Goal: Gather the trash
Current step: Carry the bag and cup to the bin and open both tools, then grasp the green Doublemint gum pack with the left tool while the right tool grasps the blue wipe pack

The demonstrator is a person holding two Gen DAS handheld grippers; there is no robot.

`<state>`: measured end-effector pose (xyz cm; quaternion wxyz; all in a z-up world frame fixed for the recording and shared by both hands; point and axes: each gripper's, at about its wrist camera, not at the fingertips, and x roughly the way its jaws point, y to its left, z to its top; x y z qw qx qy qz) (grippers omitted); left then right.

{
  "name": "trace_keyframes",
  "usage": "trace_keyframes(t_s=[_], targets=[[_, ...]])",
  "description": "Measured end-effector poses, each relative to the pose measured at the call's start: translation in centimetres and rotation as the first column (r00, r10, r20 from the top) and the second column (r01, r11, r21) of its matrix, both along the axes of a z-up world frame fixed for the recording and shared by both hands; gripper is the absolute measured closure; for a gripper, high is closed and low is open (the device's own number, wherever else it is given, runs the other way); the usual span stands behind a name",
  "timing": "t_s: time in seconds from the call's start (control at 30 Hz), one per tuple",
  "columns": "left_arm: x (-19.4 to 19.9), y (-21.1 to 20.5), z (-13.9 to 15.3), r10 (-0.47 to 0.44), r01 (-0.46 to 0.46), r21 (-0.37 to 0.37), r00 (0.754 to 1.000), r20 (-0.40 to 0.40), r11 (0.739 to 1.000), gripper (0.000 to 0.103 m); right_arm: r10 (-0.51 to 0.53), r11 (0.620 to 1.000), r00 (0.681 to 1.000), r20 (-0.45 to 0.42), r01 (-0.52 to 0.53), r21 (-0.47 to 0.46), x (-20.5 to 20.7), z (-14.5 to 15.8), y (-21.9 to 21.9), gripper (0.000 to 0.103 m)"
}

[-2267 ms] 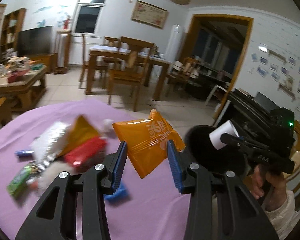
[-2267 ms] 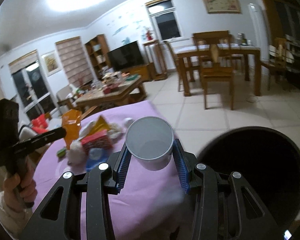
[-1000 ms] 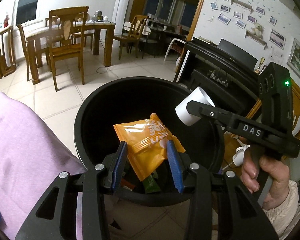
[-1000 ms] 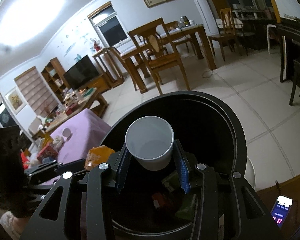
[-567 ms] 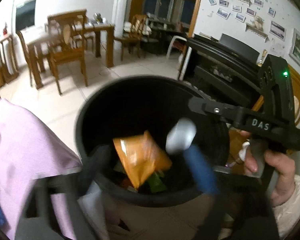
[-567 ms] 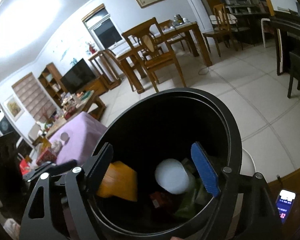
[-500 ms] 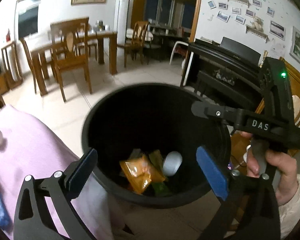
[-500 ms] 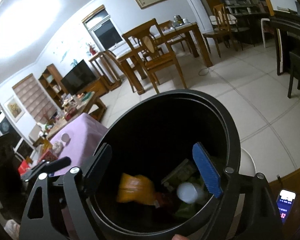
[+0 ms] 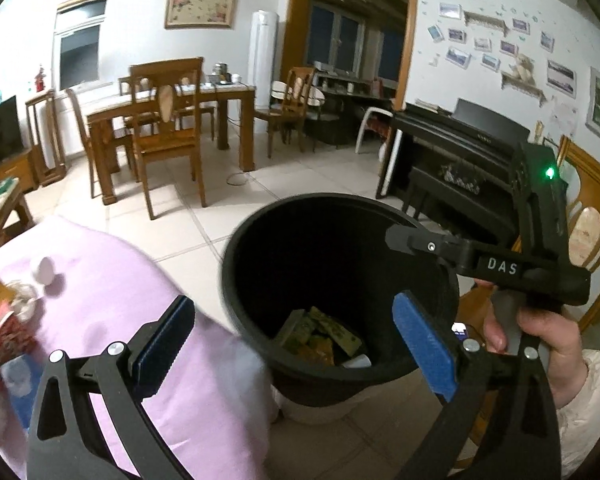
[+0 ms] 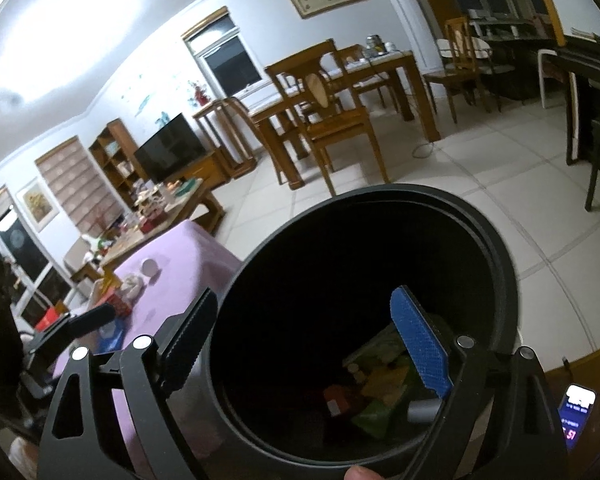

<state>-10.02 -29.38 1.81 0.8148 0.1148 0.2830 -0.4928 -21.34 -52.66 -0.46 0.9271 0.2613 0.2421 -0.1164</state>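
Note:
A black trash bin (image 9: 236, 292) stands on the floor beside the purple-covered table (image 9: 120, 304). At its bottom lie the orange snack packet (image 9: 316, 350), the white paper cup (image 9: 358, 361) and other wrappers. My left gripper (image 9: 292, 312) hangs open above the bin's near rim, with nothing between its blue pads. My right gripper (image 10: 306, 302) is above the bin (image 10: 500, 264) too; its jaws are still opening and hold nothing. In the right wrist view the cup (image 10: 422, 410) lies among green and red wrappers (image 10: 376, 416). Left on the table are a small white lump (image 9: 44, 270) and a red packet (image 9: 4, 336).
The hand holding the right gripper (image 9: 540, 340) is at the right of the bin. A lit phone (image 10: 576, 412) lies on the floor by the bin. A wooden dining table with chairs (image 9: 168, 120) and a black piano (image 9: 460, 152) stand farther back on the tiled floor.
Both grippers opened; the orange packet and the white cup dropped from them into the bin. Both grippers have since lifted a little, and the left view now takes in more of the table.

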Motion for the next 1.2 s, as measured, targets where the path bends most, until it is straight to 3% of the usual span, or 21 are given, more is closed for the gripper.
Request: trace_keyframes(t_s=[0.33,0.47,0.63,0.73,0.77,0.8,0.87,1.1,1.2], targets=[[4.9,9.8,0.8,0.207,-0.208,-0.052,0.978,-0.024,0.977,0.005,0.166,0.985,0.986,-0.025,-0.167,-0.044,5.4,0.8,6.5,0.016],[7.6,15.6,0.2,0.315,-0.316,-0.033,0.948,-0.036,0.948,0.005,0.253,0.965,0.967,-0.037,-0.255,-0.063,8.1,1.2,10.1,0.016],[10.2,21.9,-0.4,0.43,-0.434,-0.023,0.899,-0.083,0.901,0.005,0.406,0.906,0.911,-0.068,-0.411,-0.104,12.1,1.4,16.3,0.016],[11.5,25.0,-1.1,0.482,-0.481,0.031,0.873,-0.072,0.876,0.006,0.477,0.864,0.873,-0.103,-0.487,-0.126,14.7,1.4,20.3,0.016],[12.3,25.9,-1.6,0.499,-0.494,0.08,0.864,-0.064,0.866,0.009,0.493,0.852,0.862,-0.118,-0.506,-0.137,15.6,1.4,21.5,0.016],[12.7,26.5,-1.8,0.507,-0.5,0.102,0.86,-0.059,0.86,0.019,0.514,0.835,0.847,-0.134,-0.53,-0.148,16.6,1.3,23.0,0.016],[13.8,27.8,-2.2,0.525,-0.513,0.148,0.849,-0.054,0.845,0.025,0.537,0.815,0.829,-0.153,-0.557,-0.16,17.7,1.2,24.7,0.016],[17.1,30.4,-4.6,0.518,-0.482,0.303,0.854,-0.045,0.822,0.035,0.575,0.751,0.761,-0.3,-0.636,-0.177,23.2,-0.9,30.2,0.021],[17.2,30.5,-4.9,0.51,-0.471,0.332,0.859,-0.036,0.817,0.037,0.562,0.745,0.745,-0.358,-0.645,-0.172,25.2,-1.9,31.1,0.022]])
